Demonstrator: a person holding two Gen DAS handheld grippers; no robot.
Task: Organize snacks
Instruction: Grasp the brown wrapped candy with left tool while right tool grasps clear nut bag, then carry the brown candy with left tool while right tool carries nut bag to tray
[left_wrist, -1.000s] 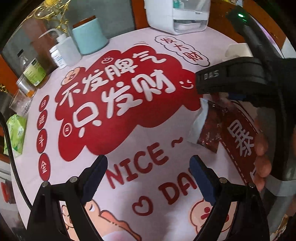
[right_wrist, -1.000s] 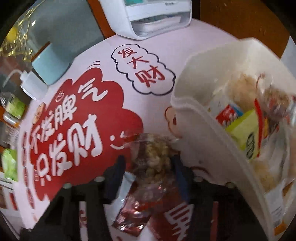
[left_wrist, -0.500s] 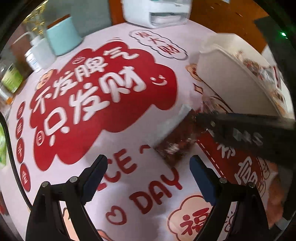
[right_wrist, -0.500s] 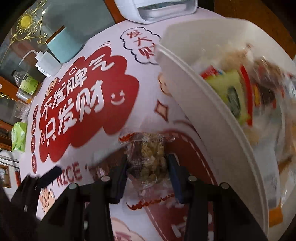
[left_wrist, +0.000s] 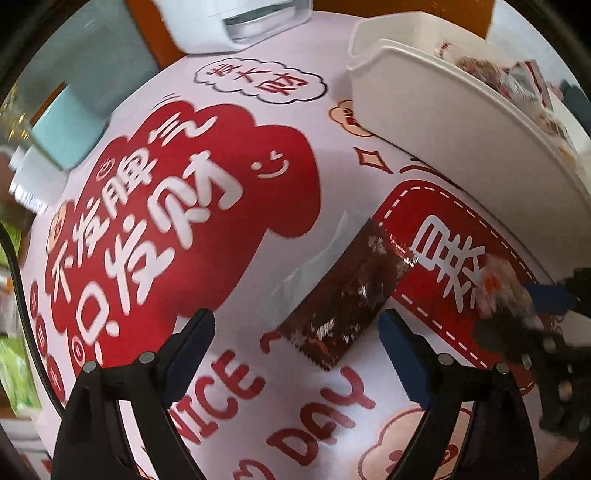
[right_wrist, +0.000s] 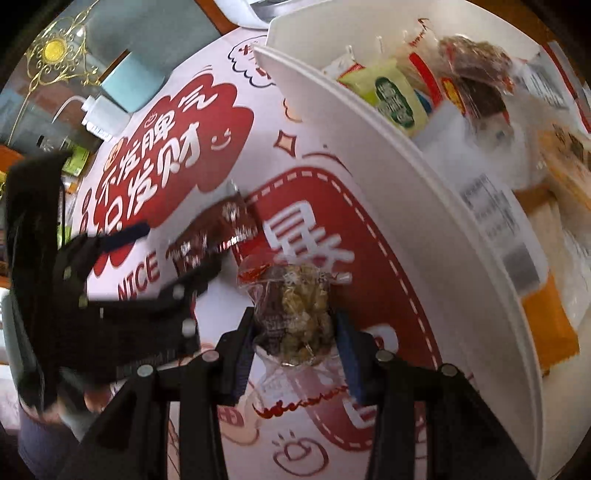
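Right tongs (right_wrist: 295, 332) pinch a clear crinkly packet of pale nut clusters (right_wrist: 295, 310) low in frame and should lift it over the white plastic bin's rim (right_wrist: 388, 155) at right, while wide-open left tongs (left_wrist: 295, 343) straddle the dark brown foil packet (left_wrist: 343, 295) on the printed surface (left_wrist: 332, 166).

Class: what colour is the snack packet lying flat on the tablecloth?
Dark brown, clearest in the left wrist view.

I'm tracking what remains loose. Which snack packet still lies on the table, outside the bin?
The dark brown packet, flat on the mat; the clear popcorn-like packet is gripped by the right gripper.
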